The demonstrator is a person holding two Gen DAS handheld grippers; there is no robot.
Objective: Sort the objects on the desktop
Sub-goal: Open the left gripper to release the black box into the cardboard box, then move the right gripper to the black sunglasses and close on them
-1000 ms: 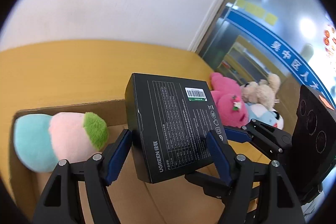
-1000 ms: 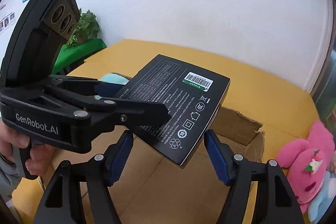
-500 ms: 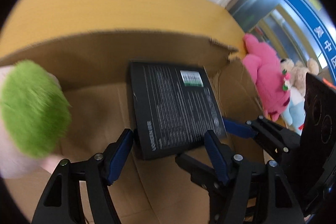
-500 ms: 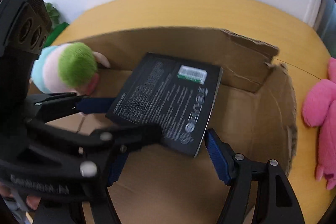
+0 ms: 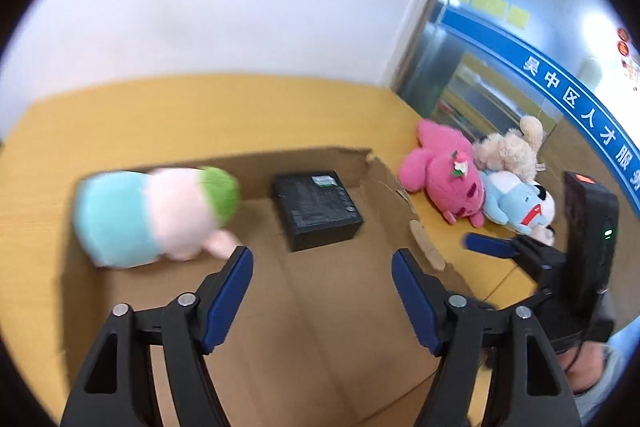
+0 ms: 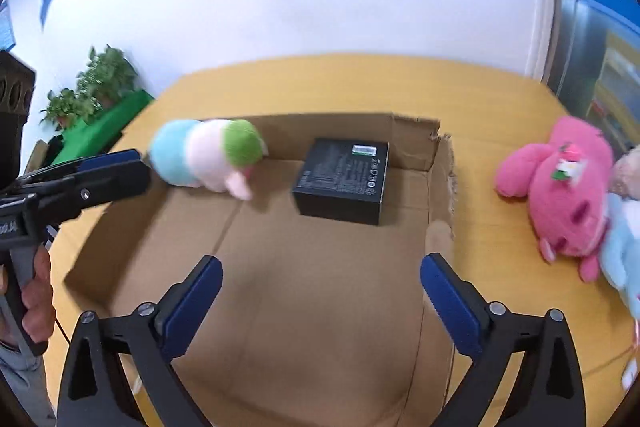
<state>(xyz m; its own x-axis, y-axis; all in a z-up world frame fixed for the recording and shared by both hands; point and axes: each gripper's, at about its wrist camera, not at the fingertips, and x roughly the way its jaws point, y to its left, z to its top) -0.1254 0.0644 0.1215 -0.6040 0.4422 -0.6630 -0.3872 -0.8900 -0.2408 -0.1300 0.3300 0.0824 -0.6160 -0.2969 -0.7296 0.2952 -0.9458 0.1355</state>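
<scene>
The black product box (image 5: 318, 209) (image 6: 342, 181) lies flat on the floor of the open cardboard carton (image 5: 304, 311) (image 6: 300, 291), label side up, close to the carton's far wall and toward its far right corner. Neither claw touches it. The left gripper (image 5: 322, 265) hangs released, its blue-padded jaws spread wide with nothing between them — the black box sits well beyond the fingertips, roughly centred in the gap as the left wrist camera sees it. The right gripper (image 6: 320, 271) is likewise spread and empty, and the box lies ahead of it, a little right of the middle of its gap.

Also in the carton, against the far wall toward the far left corner, rests a plush toy in blue, pale pink and green (image 5: 156, 213) (image 6: 206, 157), lying on its side, apart from the black box.

Outside the carton, on the yellow-wood table (image 5: 180, 115) (image 6: 480, 95) near its right edge, lies a pink plush (image 5: 444, 171) (image 6: 560, 183). Pressed against it are a beige plush (image 5: 510, 147) and a light-blue-and-white plush (image 5: 516, 203) — the three form one heap beside the carton's torn right wall.

In the right wrist view the left gripper (image 6: 116, 163) shows from the side over the carton's left wall, gripped by a hand (image 6: 38, 295). Potted green plants (image 6: 100, 83) stand beyond the table's left edge.
</scene>
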